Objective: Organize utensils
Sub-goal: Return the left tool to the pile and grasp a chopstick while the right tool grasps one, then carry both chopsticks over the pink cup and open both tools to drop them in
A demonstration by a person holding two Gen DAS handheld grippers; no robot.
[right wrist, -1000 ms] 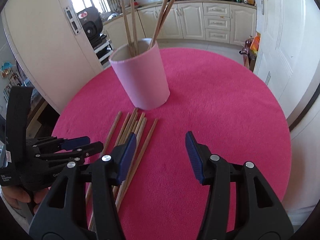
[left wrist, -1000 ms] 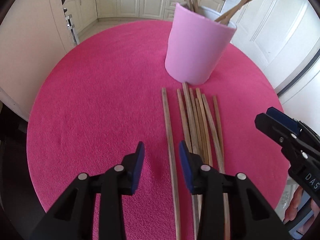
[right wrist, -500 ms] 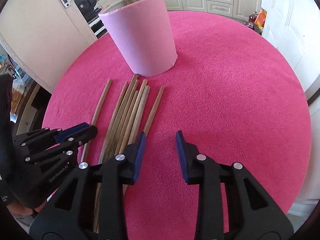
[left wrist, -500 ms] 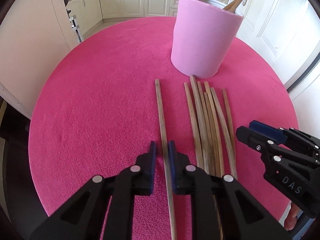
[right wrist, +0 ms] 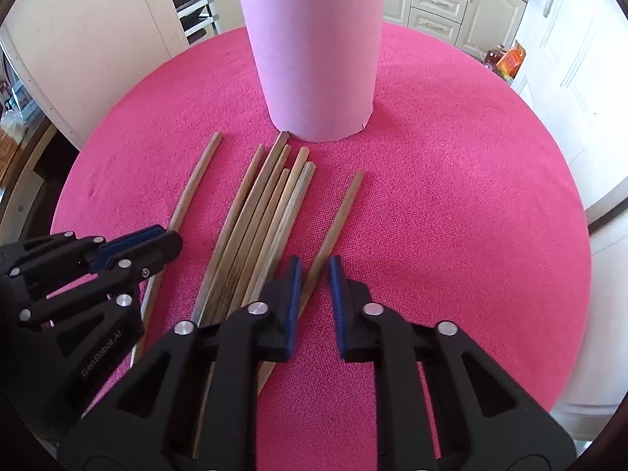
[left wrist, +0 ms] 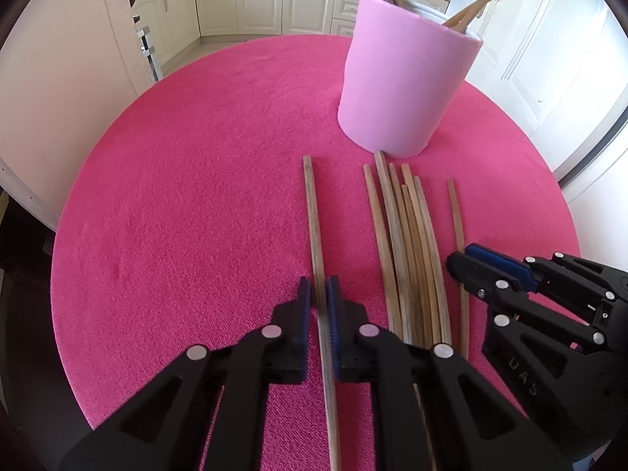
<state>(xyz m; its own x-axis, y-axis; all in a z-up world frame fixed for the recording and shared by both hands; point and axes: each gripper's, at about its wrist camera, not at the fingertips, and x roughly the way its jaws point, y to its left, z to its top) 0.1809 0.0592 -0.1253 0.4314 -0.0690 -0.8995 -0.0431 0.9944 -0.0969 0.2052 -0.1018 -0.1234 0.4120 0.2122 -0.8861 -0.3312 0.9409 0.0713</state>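
Several wooden chopsticks [left wrist: 408, 243] lie side by side on the round pink table [left wrist: 176, 196], in front of a pink cup [left wrist: 400, 90] that holds more sticks. My left gripper [left wrist: 318, 298] is shut on the separate leftmost chopstick [left wrist: 314, 219], which still lies flat. In the right wrist view it shows at the left [right wrist: 157, 241], over that same chopstick [right wrist: 192, 192]. My right gripper [right wrist: 314, 265] straddles the rightmost chopstick [right wrist: 341, 212]. Its jaws are closing, with a narrow gap still beside the stick. The bundle [right wrist: 259, 227] lies between the two grippers, below the cup [right wrist: 314, 59].
The table's edge [right wrist: 581, 235] curves close on the right, with a white door [right wrist: 581, 59] beyond it. Cream kitchen cabinets [left wrist: 267, 0] stand at the back. A pale appliance side [left wrist: 51, 98] stands left of the table.
The left jaws closed onto the leftmost chopstick. The right gripper moved down and in over the rightmost chopstick, and its jaws narrowed around it.
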